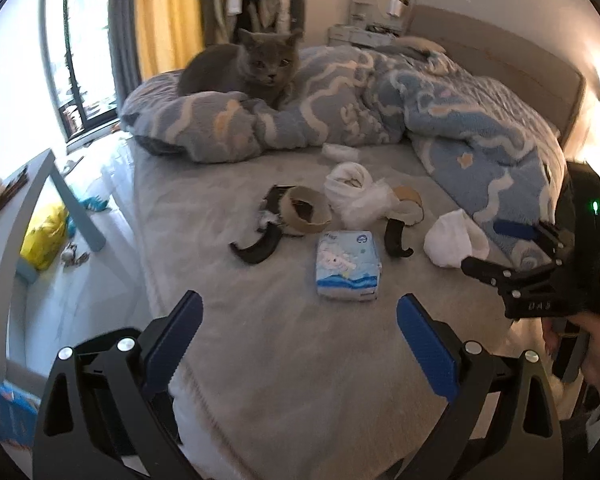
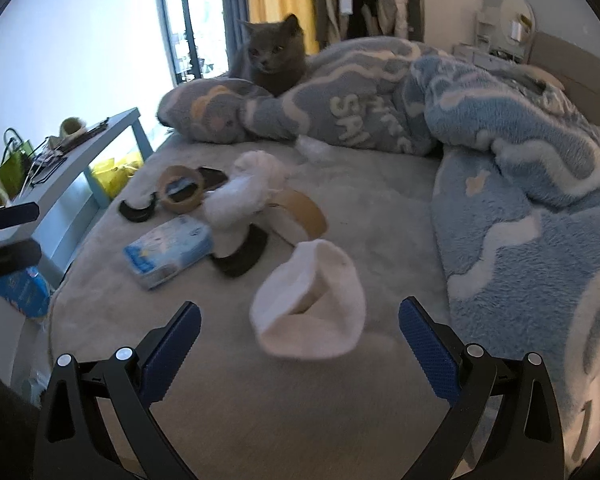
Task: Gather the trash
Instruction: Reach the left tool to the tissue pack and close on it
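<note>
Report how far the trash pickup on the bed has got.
Done: nothing shows as collected; no bin or bag of gathered trash is in view.
In hand: nothing. The left gripper and right gripper are both open and empty above the bed.
Left: the tissue pack, tape roll, white cup-like piece, crumpled white wad and black curved scraps all lie on the sheet.

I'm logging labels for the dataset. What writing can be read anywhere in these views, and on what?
"SHIN", partly lost in folds, in large white letters on the blue fleece blanket.
"DAS" or similar, faint, on the right gripper body; not certain.
Tissue pack: cartoon print and a round logo, its text too small and blurred to read.
Nothing else is legible.
</note>
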### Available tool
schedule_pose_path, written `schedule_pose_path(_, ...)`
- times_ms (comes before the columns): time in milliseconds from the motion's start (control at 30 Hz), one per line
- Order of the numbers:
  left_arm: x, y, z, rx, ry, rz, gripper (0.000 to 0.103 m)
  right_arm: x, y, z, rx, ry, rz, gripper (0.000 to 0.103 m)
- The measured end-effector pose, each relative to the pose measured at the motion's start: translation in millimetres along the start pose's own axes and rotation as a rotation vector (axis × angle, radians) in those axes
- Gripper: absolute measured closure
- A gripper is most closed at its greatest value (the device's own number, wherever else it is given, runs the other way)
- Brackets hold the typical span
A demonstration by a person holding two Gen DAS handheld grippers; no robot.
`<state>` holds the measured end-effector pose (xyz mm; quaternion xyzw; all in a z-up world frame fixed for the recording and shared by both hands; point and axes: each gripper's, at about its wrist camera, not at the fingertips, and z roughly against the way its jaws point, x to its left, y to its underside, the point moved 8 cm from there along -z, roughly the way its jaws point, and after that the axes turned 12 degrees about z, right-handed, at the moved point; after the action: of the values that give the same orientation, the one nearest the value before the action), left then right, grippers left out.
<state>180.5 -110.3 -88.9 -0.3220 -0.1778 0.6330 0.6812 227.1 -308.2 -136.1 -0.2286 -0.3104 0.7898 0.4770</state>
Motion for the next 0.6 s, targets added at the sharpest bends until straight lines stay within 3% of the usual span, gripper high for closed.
schedule_pose_path(300, -23.0, 9.3, -50.3, 0.076, 0.093, -0.043, 0.007, -2.5, -5.2, -22.6, 0.015, -0.043, 0.039, 0.003)
schedule_pose_path(433, -33.0, 9.3, -66.2, 0.107, 0.117, -0.041, 0.017, -7.3, -0.5, -26.2, 0.026, -0.067, 0.026, 0.003)
schedule_pose_path(600, -37.3, 13.7, -86.5, 0.141, 0.093, -0.043, 0.017, -10.0, 3.5, -26.6, 0.019, -0.091, 0.014, 0.004)
